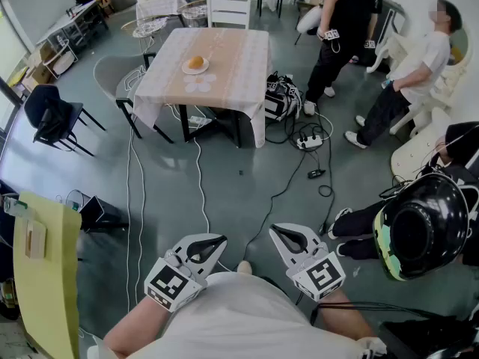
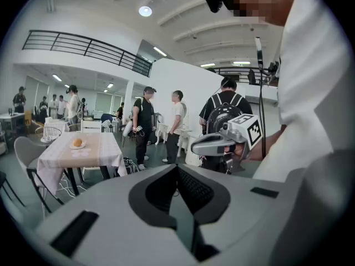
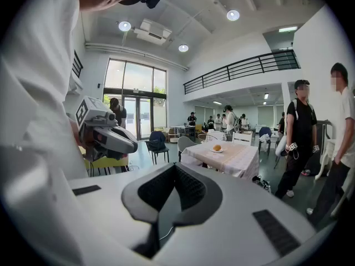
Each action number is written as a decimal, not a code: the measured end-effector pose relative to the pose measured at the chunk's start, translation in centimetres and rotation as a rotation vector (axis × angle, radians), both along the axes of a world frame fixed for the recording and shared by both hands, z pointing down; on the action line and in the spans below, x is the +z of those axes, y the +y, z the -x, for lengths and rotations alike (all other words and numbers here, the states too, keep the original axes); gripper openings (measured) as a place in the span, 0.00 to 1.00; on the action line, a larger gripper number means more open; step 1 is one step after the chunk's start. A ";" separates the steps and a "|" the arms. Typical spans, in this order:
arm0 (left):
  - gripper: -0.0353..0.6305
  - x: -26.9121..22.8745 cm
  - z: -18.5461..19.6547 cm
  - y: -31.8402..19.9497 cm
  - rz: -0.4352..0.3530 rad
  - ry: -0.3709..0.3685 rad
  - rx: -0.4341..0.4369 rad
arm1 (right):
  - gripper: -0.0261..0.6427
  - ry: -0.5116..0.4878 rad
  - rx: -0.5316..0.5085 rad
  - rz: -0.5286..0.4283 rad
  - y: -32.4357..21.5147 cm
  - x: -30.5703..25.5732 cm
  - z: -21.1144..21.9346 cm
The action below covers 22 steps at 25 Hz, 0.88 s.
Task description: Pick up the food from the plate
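An orange-brown piece of food (image 1: 196, 62) lies on a white plate (image 1: 187, 69), on a table with a pale checked cloth (image 1: 224, 73) far across the room. The food also shows in the left gripper view (image 2: 77, 142) and in the right gripper view (image 3: 217, 147). My left gripper (image 1: 217, 240) and right gripper (image 1: 275, 231) are held close to my body, several steps from the table. Both are shut with nothing between the jaws. Each gripper camera sees the other: the right gripper (image 2: 195, 147) and the left gripper (image 3: 133, 146).
Cables (image 1: 200, 193) and a power strip (image 1: 307, 142) lie on the floor between me and the table. A bag (image 1: 282, 98) sits by the table's right leg. Chairs (image 1: 54, 118) stand to the left. People (image 1: 344, 28) stand and sit at the right. A black helmet (image 1: 423, 226) is near my right.
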State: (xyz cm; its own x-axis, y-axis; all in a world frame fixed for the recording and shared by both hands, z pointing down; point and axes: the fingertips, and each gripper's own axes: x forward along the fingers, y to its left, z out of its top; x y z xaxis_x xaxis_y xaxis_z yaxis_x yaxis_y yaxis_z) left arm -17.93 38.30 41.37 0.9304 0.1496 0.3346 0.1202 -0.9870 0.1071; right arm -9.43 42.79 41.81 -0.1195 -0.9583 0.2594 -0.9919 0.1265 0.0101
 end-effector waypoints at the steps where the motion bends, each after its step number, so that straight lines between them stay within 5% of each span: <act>1: 0.06 -0.1 0.1 0.1 -0.009 -0.003 0.001 | 0.06 -0.005 -0.004 0.004 0.1 0.1 0.2; 22: 0.06 1.5 -2.9 -3.4 0.038 -0.010 -0.097 | 0.08 -0.050 -0.050 0.055 -1.4 3.3 -1.7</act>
State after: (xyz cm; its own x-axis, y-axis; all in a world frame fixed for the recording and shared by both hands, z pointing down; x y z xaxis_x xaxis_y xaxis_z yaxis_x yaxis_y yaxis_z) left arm -15.04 34.95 42.88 0.9377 0.0719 0.3401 0.0233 -0.9892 0.1450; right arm -7.68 41.38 45.13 -0.1806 -0.9355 0.3036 -0.9835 0.1745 -0.0473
